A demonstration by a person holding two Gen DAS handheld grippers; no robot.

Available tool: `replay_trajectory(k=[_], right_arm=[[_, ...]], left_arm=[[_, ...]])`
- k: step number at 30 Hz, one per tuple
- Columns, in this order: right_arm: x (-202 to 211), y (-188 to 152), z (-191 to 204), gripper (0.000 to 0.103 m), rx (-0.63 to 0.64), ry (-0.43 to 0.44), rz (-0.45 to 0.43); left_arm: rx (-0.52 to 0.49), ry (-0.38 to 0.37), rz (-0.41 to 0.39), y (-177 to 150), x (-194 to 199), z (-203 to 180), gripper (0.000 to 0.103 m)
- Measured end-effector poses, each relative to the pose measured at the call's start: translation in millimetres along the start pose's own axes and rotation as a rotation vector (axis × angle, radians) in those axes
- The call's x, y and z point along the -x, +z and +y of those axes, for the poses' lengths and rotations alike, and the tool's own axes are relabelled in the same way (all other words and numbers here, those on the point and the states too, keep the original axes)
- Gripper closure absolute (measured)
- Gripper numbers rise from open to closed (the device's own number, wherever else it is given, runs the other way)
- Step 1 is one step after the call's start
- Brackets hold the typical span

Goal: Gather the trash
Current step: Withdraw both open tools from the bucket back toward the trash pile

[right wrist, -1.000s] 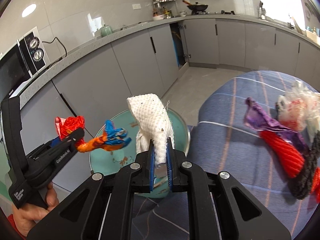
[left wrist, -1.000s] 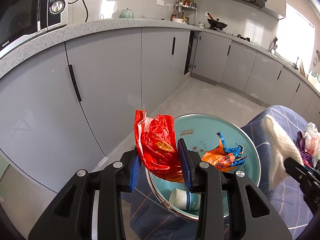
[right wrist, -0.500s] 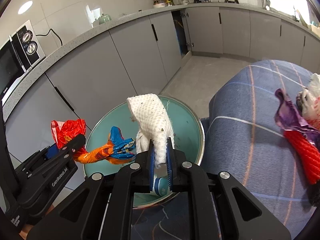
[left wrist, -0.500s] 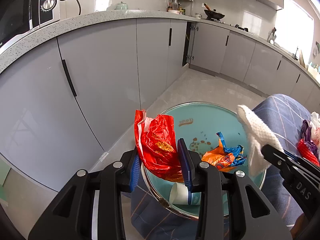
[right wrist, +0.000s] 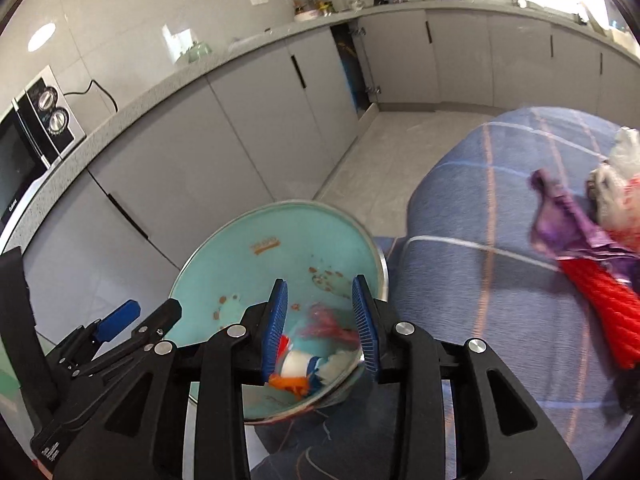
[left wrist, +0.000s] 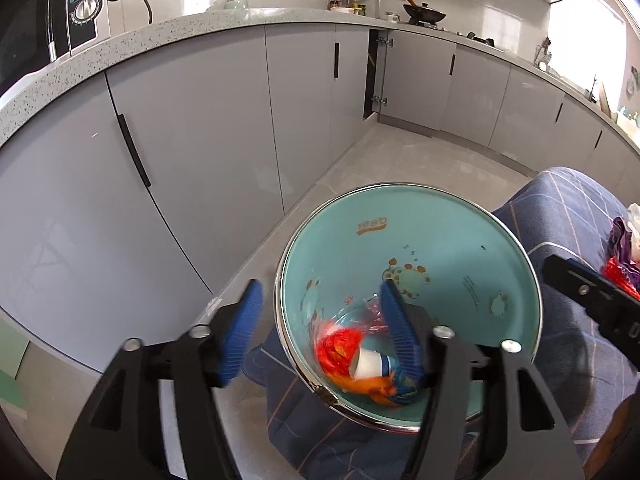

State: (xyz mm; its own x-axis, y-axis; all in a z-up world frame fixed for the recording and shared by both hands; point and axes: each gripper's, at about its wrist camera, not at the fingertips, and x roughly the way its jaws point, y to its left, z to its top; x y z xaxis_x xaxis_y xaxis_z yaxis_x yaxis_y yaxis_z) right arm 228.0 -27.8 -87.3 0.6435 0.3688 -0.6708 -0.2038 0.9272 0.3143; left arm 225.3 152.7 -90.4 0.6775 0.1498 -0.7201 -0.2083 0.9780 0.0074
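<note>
A teal bowl (left wrist: pixel 440 240) with a metal rim stands on the blue checked cloth. In it lie a red wrapper (left wrist: pixel 340 348), a small white bottle (left wrist: pixel 370 362) and an orange-blue wrapper (left wrist: pixel 380 390). My left gripper (left wrist: pixel 320 296) hangs over the bowl's near left rim, its jaws opening wide with nothing between them. My right gripper (right wrist: pixel 319 286) is above the same bowl (right wrist: pixel 248 272), jaws opening and empty; a white scrap (right wrist: pixel 336 362) lies below beside the bottle (right wrist: pixel 298 362). Something red shows blurred under the right jaws.
More litter lies on the cloth to the right: a purple wrapper (right wrist: pixel 560 220), a red net (right wrist: pixel 604 300) and white plastic (right wrist: pixel 620 160). Grey kitchen cabinets (left wrist: pixel 200 140) stand close behind the bowl, with a microwave (left wrist: pixel 60 20) on the counter.
Both grippers opened. The red wrapper left the left jaws and now lies in the bowl. The white net left the right jaws. The right gripper came lower over the bowl.
</note>
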Motion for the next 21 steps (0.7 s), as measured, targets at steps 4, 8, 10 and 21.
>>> replay_trajectory(k=[4,8,10,21], right_arm=[[22.5,-3.7,-1.2,0.050,0.005,-0.019,-0.051],[44.7,-7.6,-3.4,0.041,0.027,-0.059,-0.102],[53.9,-9.7,-9.2,0.041,0.018,-0.070,-0.114],[95.2,-22.2,-46.9,0.036,-0.053,-0.122,-0.166]], left_arm=[[0.005,0.000,-0.022,1.0,8.6,-5.0,0.018],[-0.004,0.001,-0.042,0.7,19.4,-13.0,0.014],[-0.005,-0.008,-0.046,0.0,24.8,-16.7,0.014],[-0.060,-0.040,-0.083,-3.5,52.7,-47.9,0.010]])
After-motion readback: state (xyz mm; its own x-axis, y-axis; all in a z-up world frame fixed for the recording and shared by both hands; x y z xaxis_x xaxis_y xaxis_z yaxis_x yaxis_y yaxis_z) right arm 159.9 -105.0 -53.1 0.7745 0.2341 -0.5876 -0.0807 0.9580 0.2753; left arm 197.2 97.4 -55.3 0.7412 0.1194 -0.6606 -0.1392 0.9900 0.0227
